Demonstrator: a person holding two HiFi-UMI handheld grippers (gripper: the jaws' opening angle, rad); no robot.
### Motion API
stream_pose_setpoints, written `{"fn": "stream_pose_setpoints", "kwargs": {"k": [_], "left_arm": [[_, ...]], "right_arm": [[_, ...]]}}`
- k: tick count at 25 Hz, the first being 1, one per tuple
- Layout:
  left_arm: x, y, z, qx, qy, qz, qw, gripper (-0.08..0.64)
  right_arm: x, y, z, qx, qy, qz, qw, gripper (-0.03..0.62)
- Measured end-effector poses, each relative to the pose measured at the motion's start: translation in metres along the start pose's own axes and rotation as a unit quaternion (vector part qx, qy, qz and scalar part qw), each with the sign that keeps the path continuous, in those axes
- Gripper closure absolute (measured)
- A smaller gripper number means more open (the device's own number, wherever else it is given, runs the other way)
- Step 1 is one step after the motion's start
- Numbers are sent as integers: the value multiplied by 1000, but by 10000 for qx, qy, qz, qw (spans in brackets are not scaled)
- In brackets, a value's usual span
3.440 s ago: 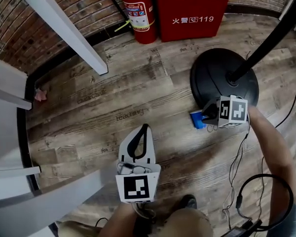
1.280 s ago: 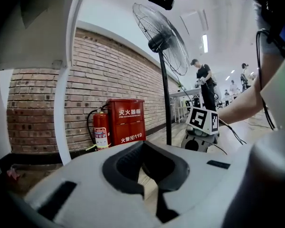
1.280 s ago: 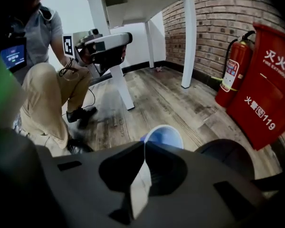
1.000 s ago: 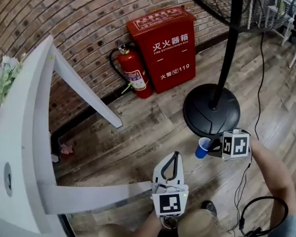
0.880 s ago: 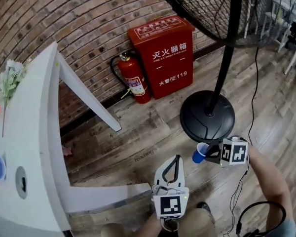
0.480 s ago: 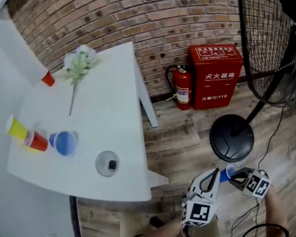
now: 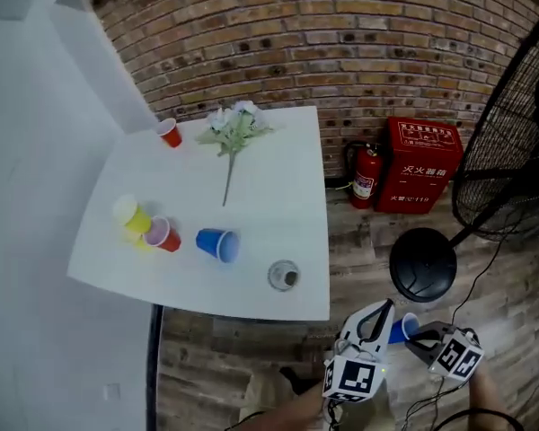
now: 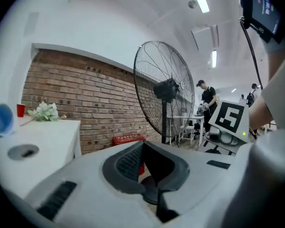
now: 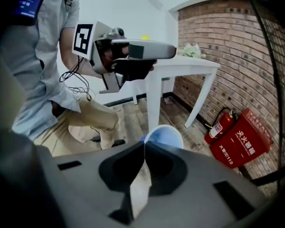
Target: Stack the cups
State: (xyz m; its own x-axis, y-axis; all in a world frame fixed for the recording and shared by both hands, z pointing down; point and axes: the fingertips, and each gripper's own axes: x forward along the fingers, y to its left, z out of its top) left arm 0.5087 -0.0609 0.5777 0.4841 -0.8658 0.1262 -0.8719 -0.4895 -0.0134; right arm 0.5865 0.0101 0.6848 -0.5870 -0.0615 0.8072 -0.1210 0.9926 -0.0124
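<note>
Five cups are showing for certain: lying blue cup (image 7: 219, 244), held blue cup (image 7: 397, 332), far red cup (image 7: 170, 133), near red cup (image 7: 164, 235) and yellow cup (image 7: 128, 214); a possible second yellow one beside it is too unclear to count. One worktop (image 7: 278, 178), one flower sprig (image 7: 236, 126), one fire extinguisher (image 7: 366, 176), one red box (image 7: 419, 167) and one fan (image 7: 424, 263) are standing around. Two tools are showing: left tool (image 7: 388, 304) and right tool (image 7: 417, 338).
</note>
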Motion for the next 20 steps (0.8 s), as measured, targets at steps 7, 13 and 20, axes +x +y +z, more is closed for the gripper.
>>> {"fn": "stream_pose_setpoints", "kwargs": {"k": [7, 13, 20], "left_arm": [[-69, 75, 104, 27, -134, 758, 9970, 551], [-140, 154, 163, 163, -239, 1404, 9897, 551], [-209, 235, 204, 253, -320, 2158, 9756, 552]], "right_arm": [[-65, 26, 124, -525, -83, 208, 9984, 578], [-76, 39, 232, -851, -307, 261, 9956, 577], [-76, 31, 342, -1247, -445, 96, 9912, 577]]}}
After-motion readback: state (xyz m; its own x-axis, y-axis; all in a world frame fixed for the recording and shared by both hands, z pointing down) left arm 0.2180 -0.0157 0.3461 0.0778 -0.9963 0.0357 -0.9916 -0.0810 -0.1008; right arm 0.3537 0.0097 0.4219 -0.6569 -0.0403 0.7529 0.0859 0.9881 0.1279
